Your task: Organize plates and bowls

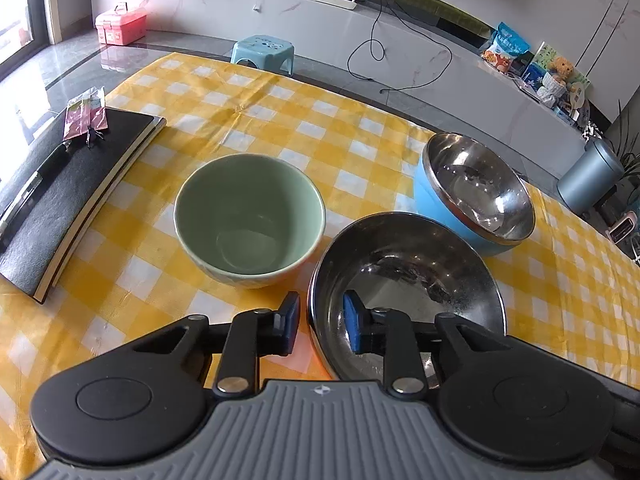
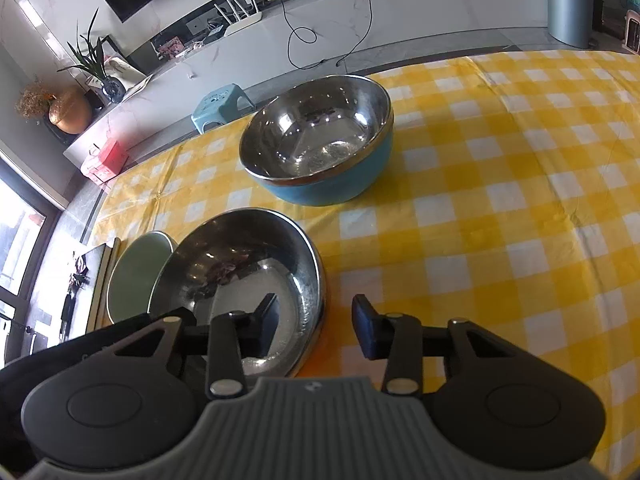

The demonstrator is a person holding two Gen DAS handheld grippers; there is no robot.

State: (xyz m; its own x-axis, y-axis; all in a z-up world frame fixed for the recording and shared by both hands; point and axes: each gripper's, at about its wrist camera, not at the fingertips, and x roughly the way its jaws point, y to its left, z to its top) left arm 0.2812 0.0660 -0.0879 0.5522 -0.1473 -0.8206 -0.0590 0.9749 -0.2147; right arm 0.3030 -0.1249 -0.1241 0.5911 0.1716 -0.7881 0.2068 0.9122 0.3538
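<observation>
Yellow-and-white checked cloth (image 1: 280, 120) is covering the table in a living room as two hand-held grippers are straddling opposite sides of a steel plate's (image 1: 404, 280) rim. Nearest the lens, the left gripper (image 1: 320, 326) is sitting with one pad outside the plate's wall and its blue pad inside; a sliver of gap is showing, so the jaws are looking released rather than clamped. The right gripper (image 2: 316, 326) is mirroring it across the same plate (image 2: 240, 276), one finger inside, one outside, also unclenched. Doing this well probably means closing both sides evenly, then lifting level so the shallow dish is not tipping. Just beyond, a green bowl (image 1: 248, 220) is standing close beside the plate's left side, leaving little slack there. Farther back, a blue steel-lined bowl (image 2: 320, 140) is waiting near the far table edge. A black notebook (image 1: 72, 188) is lying well to the left. Open cloth is stretching away on the right, giving the clearest path. Behind the table, a small teal stool (image 1: 264, 50) is standing on the floor.
</observation>
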